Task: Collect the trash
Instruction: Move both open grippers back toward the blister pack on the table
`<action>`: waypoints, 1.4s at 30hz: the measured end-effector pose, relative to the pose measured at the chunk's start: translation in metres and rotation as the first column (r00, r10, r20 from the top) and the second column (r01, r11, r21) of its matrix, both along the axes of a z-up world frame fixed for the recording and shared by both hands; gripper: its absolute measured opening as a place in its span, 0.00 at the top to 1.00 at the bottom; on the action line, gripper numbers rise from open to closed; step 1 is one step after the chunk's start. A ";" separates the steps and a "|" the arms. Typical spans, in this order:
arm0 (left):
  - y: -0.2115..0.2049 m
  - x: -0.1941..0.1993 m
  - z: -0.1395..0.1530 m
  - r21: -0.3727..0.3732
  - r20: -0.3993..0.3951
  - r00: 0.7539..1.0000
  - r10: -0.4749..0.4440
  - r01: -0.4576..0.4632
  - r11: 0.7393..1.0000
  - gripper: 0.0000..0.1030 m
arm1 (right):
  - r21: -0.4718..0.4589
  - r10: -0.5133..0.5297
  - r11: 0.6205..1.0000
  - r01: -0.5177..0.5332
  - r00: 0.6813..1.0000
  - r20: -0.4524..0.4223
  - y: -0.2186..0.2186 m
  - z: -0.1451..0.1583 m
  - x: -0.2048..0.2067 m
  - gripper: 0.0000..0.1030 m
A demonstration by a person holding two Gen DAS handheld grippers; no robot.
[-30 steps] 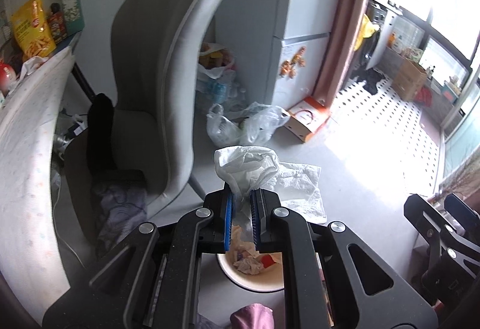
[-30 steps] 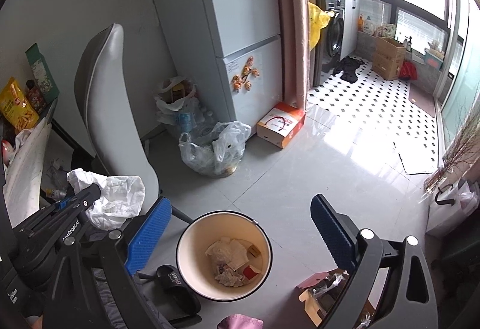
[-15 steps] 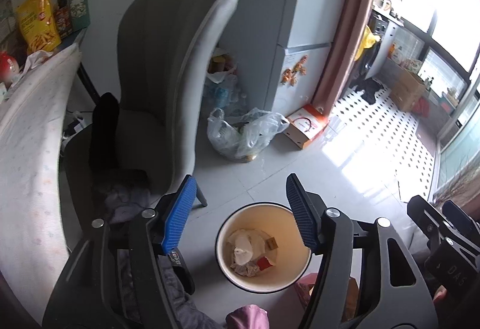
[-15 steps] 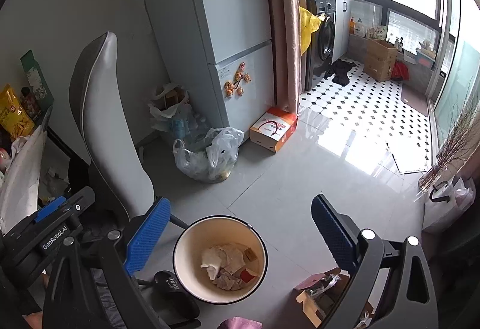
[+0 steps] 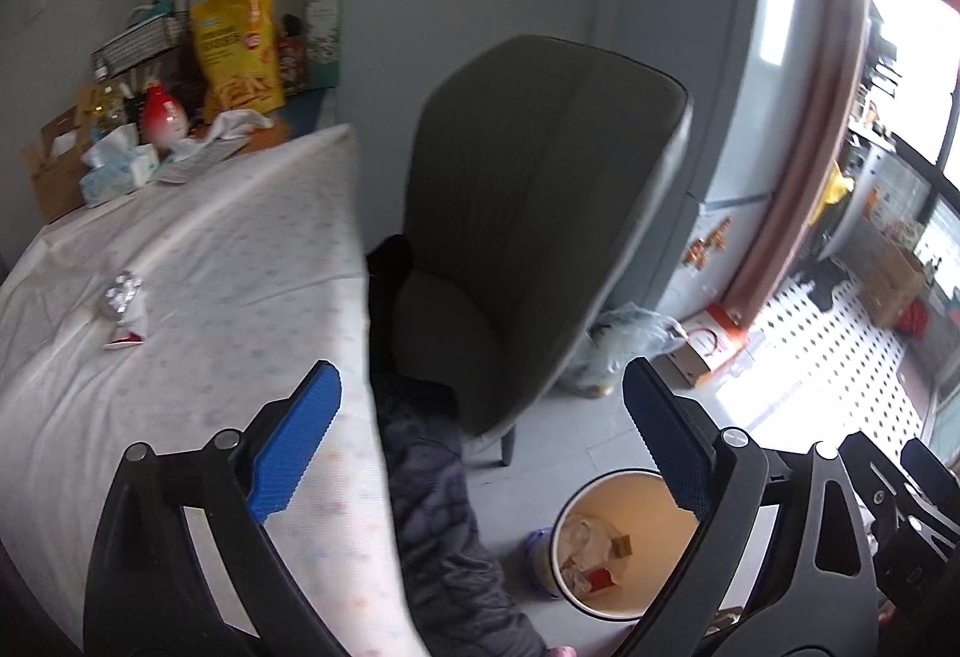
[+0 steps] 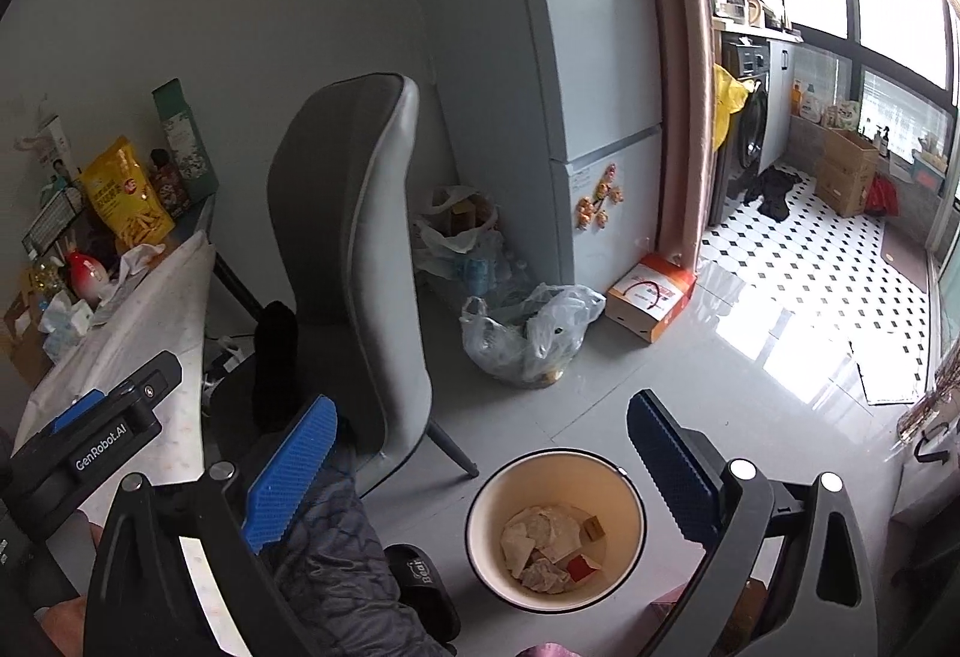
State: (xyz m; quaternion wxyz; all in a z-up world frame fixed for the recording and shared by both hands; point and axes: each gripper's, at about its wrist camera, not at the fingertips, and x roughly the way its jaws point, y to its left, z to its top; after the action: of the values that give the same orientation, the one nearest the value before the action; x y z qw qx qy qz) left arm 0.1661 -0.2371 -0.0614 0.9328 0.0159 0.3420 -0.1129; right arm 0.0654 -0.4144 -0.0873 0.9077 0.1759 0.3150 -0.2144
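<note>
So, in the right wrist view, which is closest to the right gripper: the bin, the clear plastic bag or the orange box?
From the right gripper:
1. Bin, on the floor just below the open jaws.
2. Clear plastic bag, farther back, behind the chair.
3. Orange box, farthest, by the fridge.

Table (image 5: 198, 261) with white dotted cloth: crumpled foil ball (image 5: 122, 292) and small red-white wrapper (image 5: 127, 333) lie near left part. Far end: tissue pack (image 5: 114, 165), yellow snack bag (image 5: 240, 48), green box (image 5: 323, 18).

Grey tile floor (image 6: 630, 357): cream bin (image 6: 558, 528) near, plastic bag (image 6: 531, 330) farther, orange-white carton (image 6: 651, 294) beside fridge.
</note>
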 end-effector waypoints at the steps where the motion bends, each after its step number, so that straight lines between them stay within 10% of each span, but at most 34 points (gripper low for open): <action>1: 0.007 0.000 0.001 -0.004 0.003 1.000 0.011 -0.011 1.000 0.07 | -0.006 0.015 1.000 -0.015 1.000 0.007 0.010 0.004 0.001 0.07; 15: 0.143 -0.027 0.036 -0.090 0.068 0.973 0.222 -0.216 0.972 0.06 | -0.089 0.254 0.964 -0.250 0.966 0.046 0.142 0.048 0.011 0.07; 42: 0.359 -0.060 0.031 -0.231 0.024 0.843 0.538 -0.519 0.823 0.06 | -0.214 0.555 0.810 -0.547 0.832 -0.025 0.349 0.075 0.051 0.08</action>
State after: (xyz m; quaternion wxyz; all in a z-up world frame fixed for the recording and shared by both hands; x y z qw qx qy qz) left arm 0.1060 0.1222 -0.0308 0.9377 -0.1754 0.2772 0.1144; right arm 0.1163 -0.0658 -0.0122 0.9502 -0.0166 0.3099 0.0287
